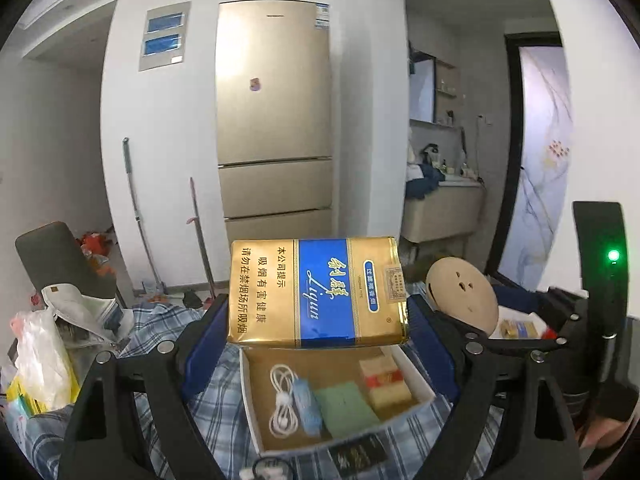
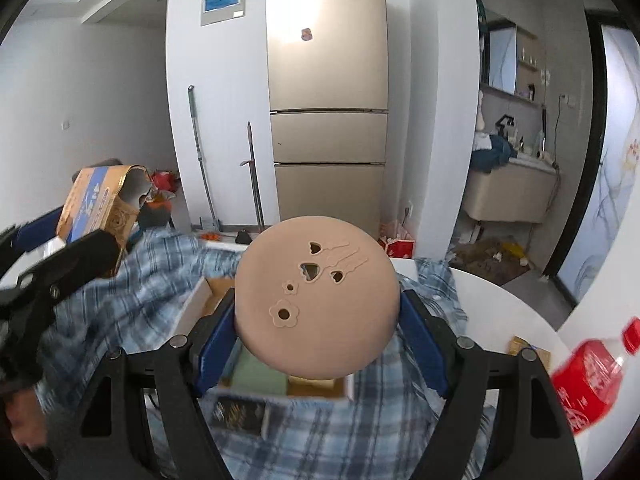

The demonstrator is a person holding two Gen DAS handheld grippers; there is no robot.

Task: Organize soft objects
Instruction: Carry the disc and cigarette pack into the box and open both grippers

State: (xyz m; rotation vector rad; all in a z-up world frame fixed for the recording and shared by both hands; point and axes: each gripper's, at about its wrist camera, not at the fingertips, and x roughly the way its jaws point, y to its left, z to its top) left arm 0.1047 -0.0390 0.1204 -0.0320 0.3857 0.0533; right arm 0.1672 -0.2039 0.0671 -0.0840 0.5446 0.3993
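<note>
A: Both tongs are loaded and up in the air. The left tongs (image 1: 318, 322) pinch the gold-and-blue cigarette pack (image 1: 318, 292) by its two short ends, and the right tongs (image 2: 318, 326) pinch the tan round disc (image 2: 316, 298) across its width.

B: Where do they sit over the table?

A: Over the open cardboard box (image 1: 416, 372) on the checked cloth (image 1: 160, 328). The pack hangs just above the far rim of the box; the disc, from the right wrist view, covers most of the same box.

B: What could go wrong?

A: My guess is a slip. The pack is soft, one end is torn open in the right wrist view, and the pads hold only the ends, so a squeeze may crush it or let it twist out. The disc is held at its rim, so it may pivot between the pads.

B: Anything else?

A: The two tongs are close together. If both lower at once they may knock each other, or land on the white cable (image 1: 282, 400), the green pad (image 1: 346, 406) or the layered block (image 1: 384, 380) already in the box. A red bottle (image 2: 592, 376) lies near the right tongs, too.

B: And the pack's direction?

A: Its long axis runs side to side between the pads, printed face toward the left camera, torn end at the left pad.
</note>
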